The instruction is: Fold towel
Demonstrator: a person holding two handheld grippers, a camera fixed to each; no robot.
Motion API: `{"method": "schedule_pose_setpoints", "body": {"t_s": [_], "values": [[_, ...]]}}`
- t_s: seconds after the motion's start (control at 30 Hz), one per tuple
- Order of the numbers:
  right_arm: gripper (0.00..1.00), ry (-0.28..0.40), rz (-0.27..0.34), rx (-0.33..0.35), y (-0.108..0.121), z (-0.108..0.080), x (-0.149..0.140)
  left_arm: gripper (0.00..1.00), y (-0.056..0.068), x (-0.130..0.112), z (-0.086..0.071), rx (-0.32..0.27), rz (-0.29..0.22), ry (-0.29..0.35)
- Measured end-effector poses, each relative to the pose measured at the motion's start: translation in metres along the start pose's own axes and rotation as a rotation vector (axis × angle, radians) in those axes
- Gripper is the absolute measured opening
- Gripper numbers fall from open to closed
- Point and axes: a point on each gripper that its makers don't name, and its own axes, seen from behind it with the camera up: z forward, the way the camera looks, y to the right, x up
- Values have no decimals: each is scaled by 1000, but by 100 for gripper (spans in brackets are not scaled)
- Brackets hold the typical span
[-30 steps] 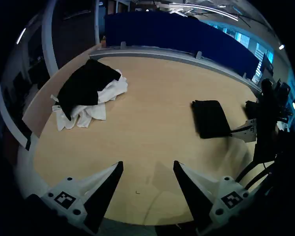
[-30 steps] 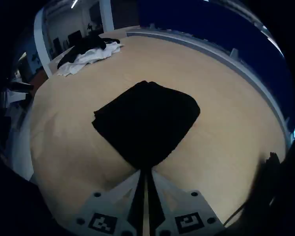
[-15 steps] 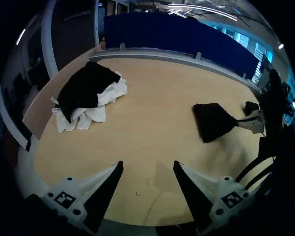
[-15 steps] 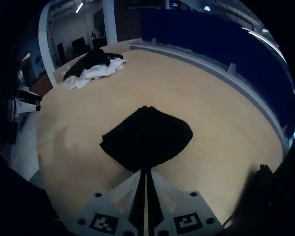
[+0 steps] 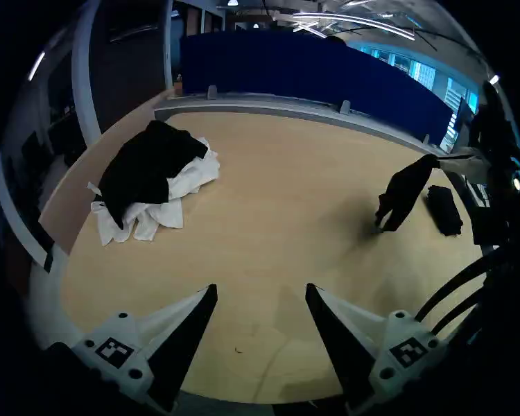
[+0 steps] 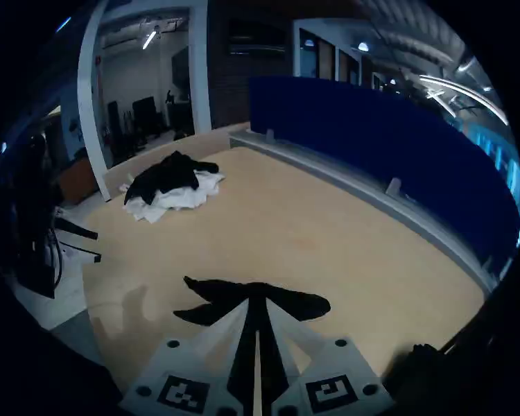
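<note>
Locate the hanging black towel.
In the left gripper view, the black towel hangs at right from the right claw, over the table, beside a folded black cloth.

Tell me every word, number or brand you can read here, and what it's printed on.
None: no word, number or brand can be read in either view.
Left gripper: square markers in black and white, patterns rather than letters.
Right gripper: matching squares, also patterns only.
Black towel, cloth pile, table: no print visible.

Wooden table (image 5: 281, 208) with cloth heap (image 5: 152, 177)
</note>
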Motion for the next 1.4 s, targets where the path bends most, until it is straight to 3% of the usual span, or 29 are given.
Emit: {"method": "schedule_pose_setpoints", "body": {"t_s": [0.2,0.77,1.17,1.4], "values": [[2,26,-5,-18,12,-17,18,95,5,8,1,-8,1,13],[2,51,27,-96,66,-46,28,95,21,15,-3,-20,16,21],[2,57,54,-152,115,-66,25,95,27,15,0,-20,20,19],[2,51,74,-196,156,-78,19,95,31,14,3,-19,26,16]]}}
